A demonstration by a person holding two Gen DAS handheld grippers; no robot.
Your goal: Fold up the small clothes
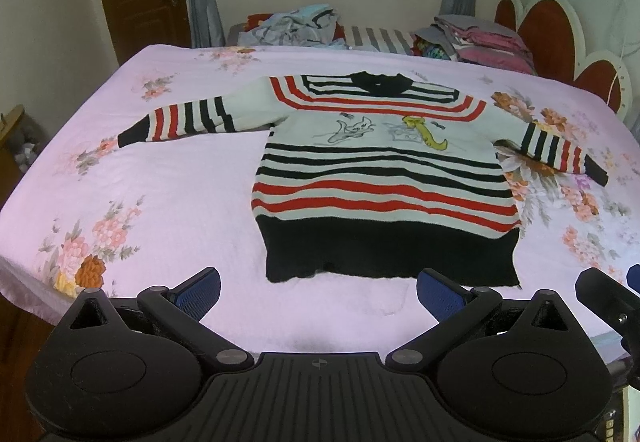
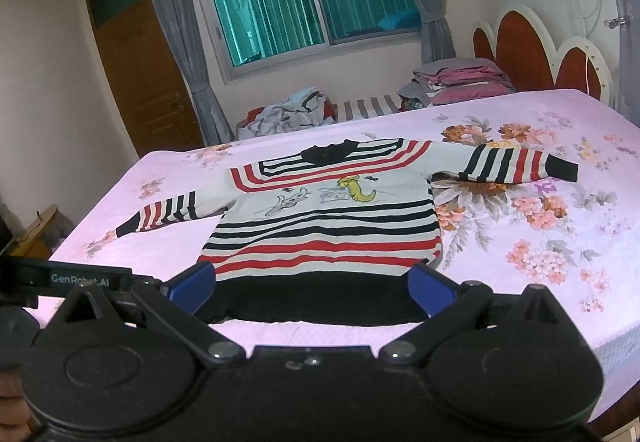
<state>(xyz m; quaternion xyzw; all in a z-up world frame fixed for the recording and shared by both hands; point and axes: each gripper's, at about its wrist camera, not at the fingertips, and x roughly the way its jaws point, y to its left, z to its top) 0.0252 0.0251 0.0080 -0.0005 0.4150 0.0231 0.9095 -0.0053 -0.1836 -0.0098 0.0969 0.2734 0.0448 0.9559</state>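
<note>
1. Striped red, black and white knit sweater (image 1: pixel 384 178) flat on pink floral bedsheet (image 1: pixel 160 178), sleeves out left and right.
2. Left gripper (image 1: pixel 318 292) near hem, jaws spread, empty.
3. Right gripper (image 2: pixel 312 284) same, over hem.

The right gripper (image 2: pixel 312 288) fingers cover both corners of the sweater (image 2: pixel 320 226) hem; the far clothes pile (image 1: pixel 292 24) is blurred
</note>
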